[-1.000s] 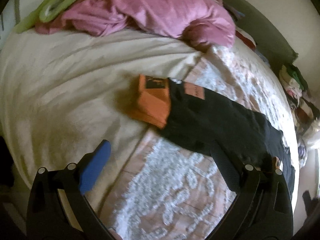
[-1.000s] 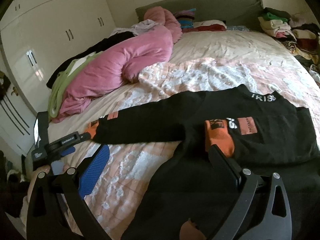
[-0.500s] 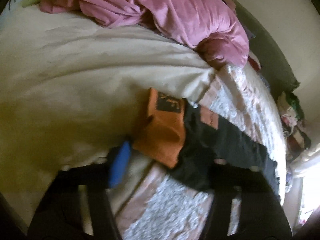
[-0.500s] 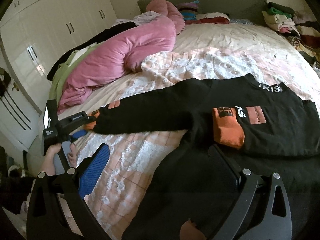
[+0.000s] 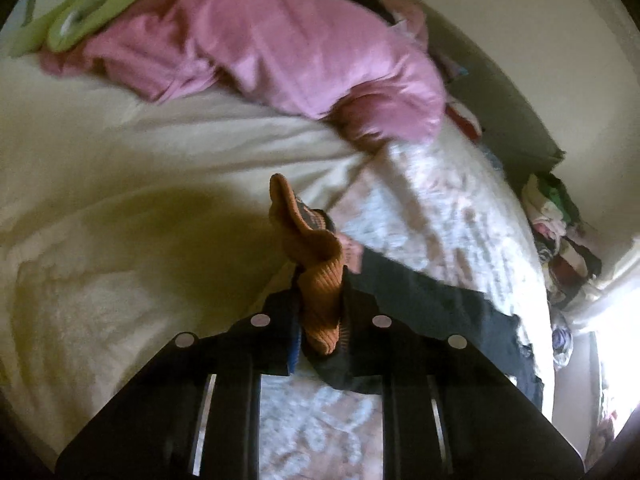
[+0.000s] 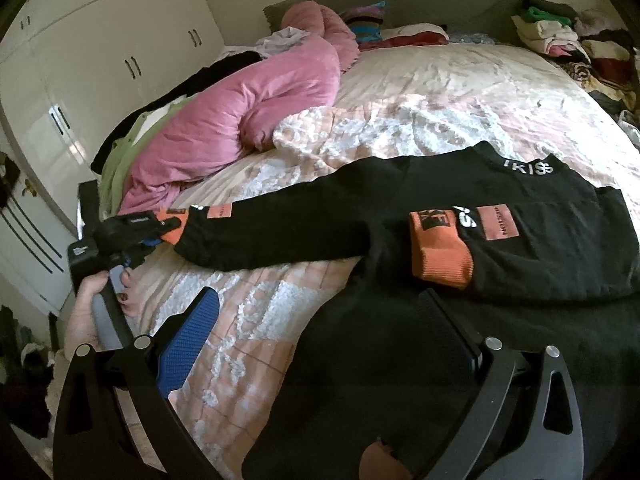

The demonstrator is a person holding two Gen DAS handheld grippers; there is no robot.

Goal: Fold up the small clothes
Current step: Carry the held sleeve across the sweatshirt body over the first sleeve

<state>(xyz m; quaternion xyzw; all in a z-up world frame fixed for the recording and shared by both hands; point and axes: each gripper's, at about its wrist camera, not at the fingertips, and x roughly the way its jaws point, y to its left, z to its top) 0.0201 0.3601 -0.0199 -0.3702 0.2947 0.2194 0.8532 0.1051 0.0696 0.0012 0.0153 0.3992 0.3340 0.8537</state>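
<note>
- The left claw (image 5: 320, 328) is clamped on the orange cuff (image 5: 320, 300) of the sweater's (image 6: 460, 220) outstretched sleeve.
- To fold cleanly, lift the cuff just clear of the bed (image 6: 460, 80) and carry it right, across the body.
- The right claw (image 6: 320, 344) gapes empty over the near hem; the sweater lies flat ahead of it.

A home bedroom: a bed (image 6: 460, 80), white wardrobes (image 6: 100, 40), piled clothes (image 6: 568, 36)

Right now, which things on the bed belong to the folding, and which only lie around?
In the job:
- black sweatshirt
- its orange cuff, clamped in the left gripper
- right gripper, open above the hem

Lying about:
- pink duvet
- green cloth
- clothes pile
</note>
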